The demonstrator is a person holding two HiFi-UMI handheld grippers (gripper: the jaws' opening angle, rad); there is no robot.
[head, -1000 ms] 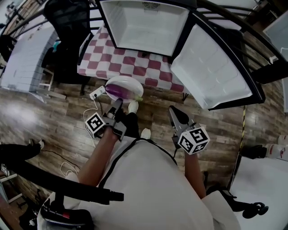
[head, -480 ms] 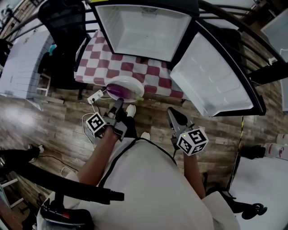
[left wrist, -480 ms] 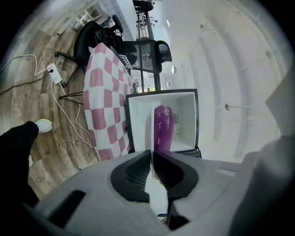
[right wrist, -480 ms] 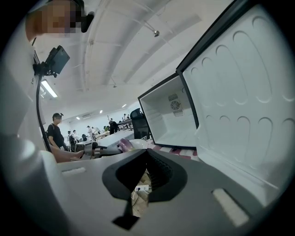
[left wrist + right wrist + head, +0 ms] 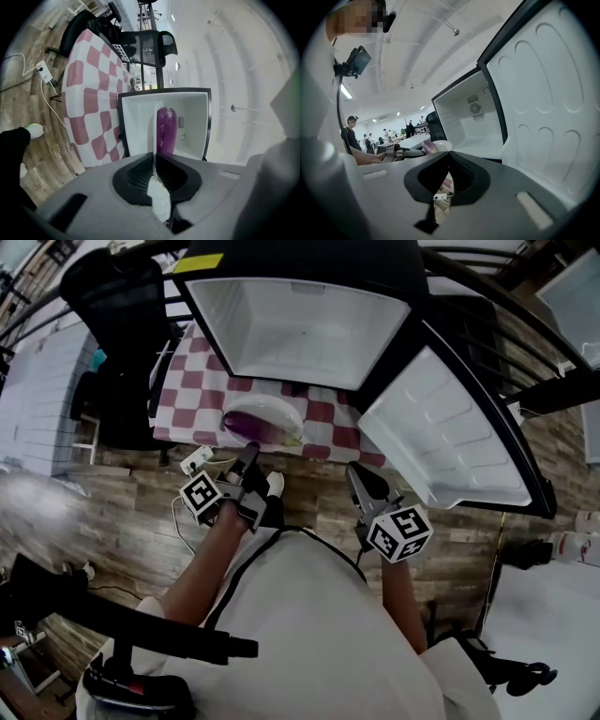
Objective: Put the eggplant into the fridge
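A purple eggplant (image 5: 253, 428) lies on a white plate (image 5: 278, 412). My left gripper (image 5: 247, 457) is shut on the plate's near rim and holds it over the front edge of the checkered tablecloth (image 5: 183, 390). In the left gripper view the plate (image 5: 155, 136) is a thin edge between the jaws, with the eggplant (image 5: 166, 129) beyond it against the open fridge (image 5: 138, 122). The fridge's white inside (image 5: 300, 329) gapes just ahead, its door (image 5: 441, 432) swung out to the right. My right gripper (image 5: 360, 481) is shut, holds nothing, and hangs near the door (image 5: 548, 103).
The fridge stands on a table with a red-and-white cloth. A black office chair (image 5: 117, 296) is at the left, and a power strip (image 5: 194, 461) with its cable lies on the wood floor. A white cabinet (image 5: 37, 381) stands far left. People (image 5: 349, 129) stand in the far background.
Both grippers and the plate with the eggplant have moved forward toward the fridge. The plate, earlier over the floor, is now over the tablecloth's front edge.
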